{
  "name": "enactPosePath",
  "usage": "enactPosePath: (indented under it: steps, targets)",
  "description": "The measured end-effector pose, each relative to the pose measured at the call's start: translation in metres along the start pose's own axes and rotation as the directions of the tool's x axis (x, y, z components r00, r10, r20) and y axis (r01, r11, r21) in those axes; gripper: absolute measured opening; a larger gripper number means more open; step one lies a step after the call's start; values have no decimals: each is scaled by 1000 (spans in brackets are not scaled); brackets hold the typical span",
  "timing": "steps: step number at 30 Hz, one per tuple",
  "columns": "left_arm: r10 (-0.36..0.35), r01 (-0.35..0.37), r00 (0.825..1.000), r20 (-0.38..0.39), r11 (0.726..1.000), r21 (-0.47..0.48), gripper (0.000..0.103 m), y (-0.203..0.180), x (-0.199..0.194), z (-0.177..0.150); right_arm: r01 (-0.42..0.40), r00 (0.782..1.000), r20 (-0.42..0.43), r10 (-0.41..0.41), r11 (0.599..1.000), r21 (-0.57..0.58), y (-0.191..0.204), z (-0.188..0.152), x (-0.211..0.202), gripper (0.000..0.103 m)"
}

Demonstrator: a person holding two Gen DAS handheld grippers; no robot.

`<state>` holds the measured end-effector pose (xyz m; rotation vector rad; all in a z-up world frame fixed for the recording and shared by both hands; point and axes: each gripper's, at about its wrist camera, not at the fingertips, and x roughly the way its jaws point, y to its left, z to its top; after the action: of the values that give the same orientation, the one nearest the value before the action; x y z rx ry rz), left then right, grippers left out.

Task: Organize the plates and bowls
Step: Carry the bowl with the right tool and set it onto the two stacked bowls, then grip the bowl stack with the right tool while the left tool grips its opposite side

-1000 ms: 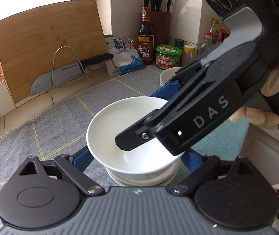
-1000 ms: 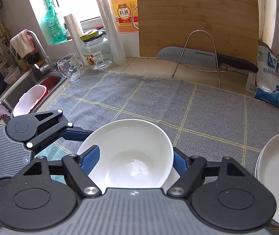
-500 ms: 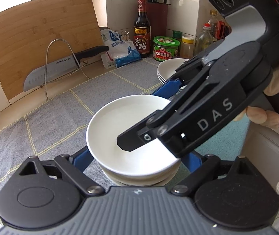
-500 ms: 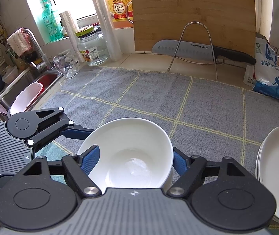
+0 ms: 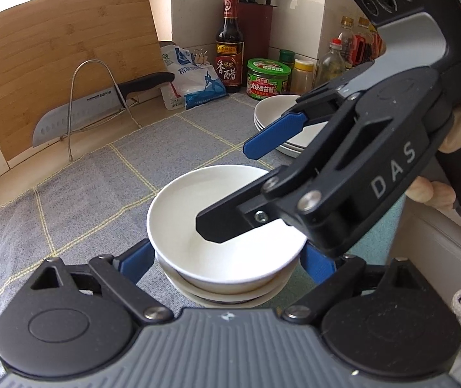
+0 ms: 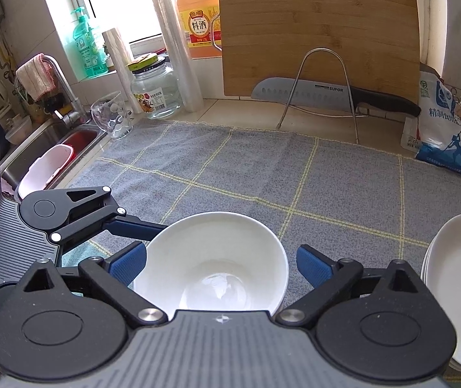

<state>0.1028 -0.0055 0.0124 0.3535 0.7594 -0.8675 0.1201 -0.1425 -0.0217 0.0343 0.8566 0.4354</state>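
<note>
A white bowl point(image 5: 227, 236) point(image 6: 211, 258) sits nested on top of other white bowls on the grey checked cloth point(image 6: 262, 168). My right gripper point(image 6: 220, 265) point(image 5: 227, 190) straddles this top bowl. Its jaws are opening, and both blue pads point(image 6: 314, 266) stand clear of the bowl's wall. My left gripper point(image 5: 227, 258) reaches around the stack from the other side. Its blue pads point(image 5: 136, 258) lie against the lower bowls while its jaws begin to open. One left finger point(image 6: 133, 226) shows at the bowl's left rim. A stack of white plates point(image 5: 278, 113) point(image 6: 456, 291) stands to the right.
A bamboo cutting board point(image 6: 320, 32) and a knife point(image 6: 327, 93) on a wire rack stand at the back. A salt bag point(image 6: 440, 129), sauce bottles point(image 5: 228, 45) and jars line the wall. A glass point(image 6: 110, 116), a jar and the sink point(image 6: 52, 148) are at the left.
The right gripper's jaws have spread wide and let go of the top bowl, which rests on the stack. The left gripper stays around the stack.
</note>
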Motion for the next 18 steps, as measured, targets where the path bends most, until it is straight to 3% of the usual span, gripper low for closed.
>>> enactPosePath:
  steps: [18]
  targets:
    - [-18,24,998,-56,993,119,96,12,-15,-21,96,993,-42,-108,971,-219,26,-29,-26,103]
